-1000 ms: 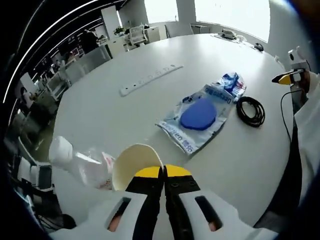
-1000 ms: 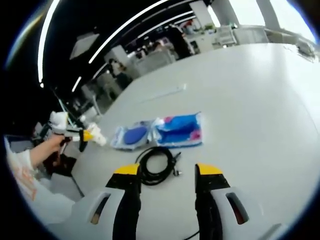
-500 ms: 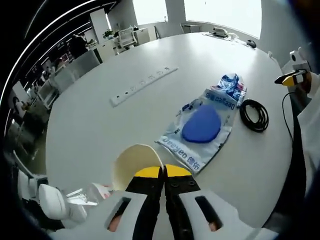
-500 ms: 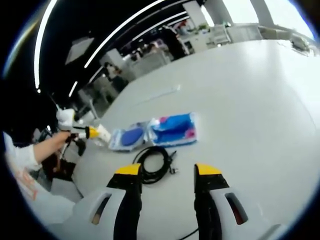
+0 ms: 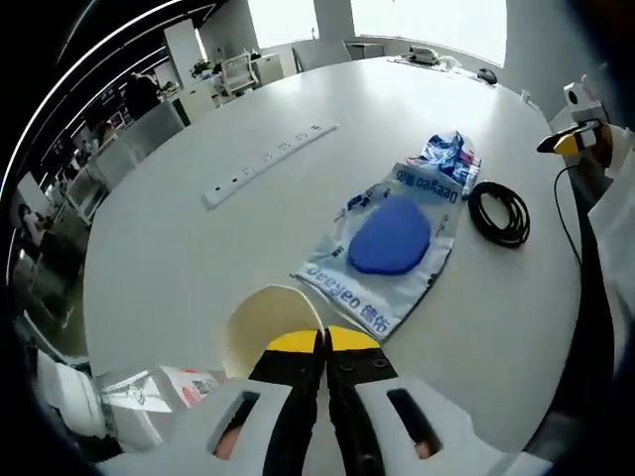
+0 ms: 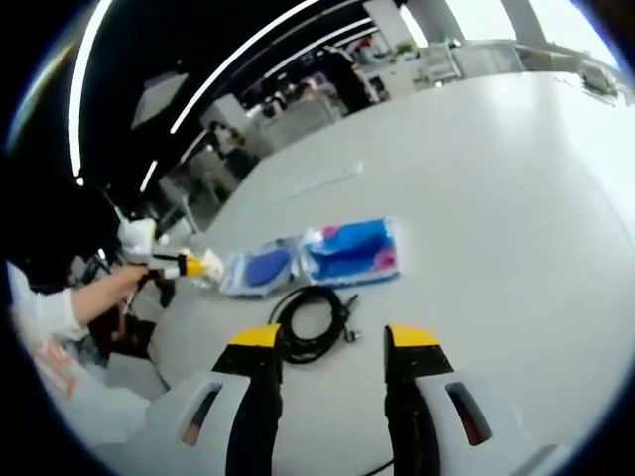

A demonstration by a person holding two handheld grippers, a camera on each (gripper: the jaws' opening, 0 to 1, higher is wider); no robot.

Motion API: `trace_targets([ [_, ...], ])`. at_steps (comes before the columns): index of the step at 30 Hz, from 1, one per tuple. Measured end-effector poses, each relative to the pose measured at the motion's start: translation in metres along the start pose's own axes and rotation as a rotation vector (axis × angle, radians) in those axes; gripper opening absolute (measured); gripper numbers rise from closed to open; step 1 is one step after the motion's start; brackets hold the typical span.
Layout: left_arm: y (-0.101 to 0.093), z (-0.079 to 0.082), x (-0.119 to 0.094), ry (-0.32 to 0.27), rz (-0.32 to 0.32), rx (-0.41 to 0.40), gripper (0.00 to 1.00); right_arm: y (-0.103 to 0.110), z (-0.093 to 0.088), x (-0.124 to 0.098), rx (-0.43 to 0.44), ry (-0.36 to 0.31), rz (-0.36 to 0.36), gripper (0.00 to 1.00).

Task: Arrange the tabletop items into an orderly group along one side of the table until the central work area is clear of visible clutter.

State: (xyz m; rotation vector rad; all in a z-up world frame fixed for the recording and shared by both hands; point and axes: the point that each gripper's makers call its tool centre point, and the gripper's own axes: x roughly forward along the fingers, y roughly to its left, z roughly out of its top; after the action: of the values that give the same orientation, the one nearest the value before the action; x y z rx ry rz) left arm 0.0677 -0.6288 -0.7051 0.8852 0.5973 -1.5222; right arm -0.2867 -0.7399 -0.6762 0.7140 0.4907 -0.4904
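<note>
Pinching cream cup (image 5: 266, 324), rim up, left claw (image 5: 325, 342)

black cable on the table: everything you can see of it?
The cable is thin and black, wound into a loose round coil lying flat on the white table. In the right gripper view its plug end sticks out of the coil. It lies just beside the blue-and-clear bag, apart from both grippers.

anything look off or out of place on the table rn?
Nothing spilled or damaged. The clear packet with the blue pad, the blue wrapper and the coiled black cable lie loose mid-table, not grouped at an edge. The left gripper is shut on a cream paper cup.
</note>
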Motion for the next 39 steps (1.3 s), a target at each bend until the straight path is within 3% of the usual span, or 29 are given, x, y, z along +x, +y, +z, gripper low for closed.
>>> trace_targets([
  [15, 0.001, 0.004, 0.0, -0.023, 0.027, 0.009, 0.0, 0.004, -0.004, 0.003, 0.001, 0.013, 0.011, 0.39],
  [19, 0.004, 0.005, -0.002, -0.048, 0.044, -0.025, 0.14, 0.005, -0.005, 0.004, -0.004, 0.019, 0.016, 0.39],
  [23, 0.009, 0.005, -0.006, -0.059, 0.067, -0.044, 0.2, 0.005, -0.005, 0.004, -0.01, 0.02, 0.016, 0.4],
  [28, 0.016, 0.009, -0.018, -0.124, 0.131, -0.11, 0.44, 0.005, -0.004, 0.005, -0.064, 0.028, 0.008, 0.43],
  [35, 0.012, -0.001, -0.042, -0.196, 0.18, -0.178, 0.51, 0.004, -0.004, 0.005, -0.061, 0.025, 0.01, 0.44],
  [39, 0.009, -0.006, -0.063, -0.276, 0.233, -0.228, 0.57, 0.002, -0.004, 0.004, -0.076, 0.025, 0.006, 0.46],
])
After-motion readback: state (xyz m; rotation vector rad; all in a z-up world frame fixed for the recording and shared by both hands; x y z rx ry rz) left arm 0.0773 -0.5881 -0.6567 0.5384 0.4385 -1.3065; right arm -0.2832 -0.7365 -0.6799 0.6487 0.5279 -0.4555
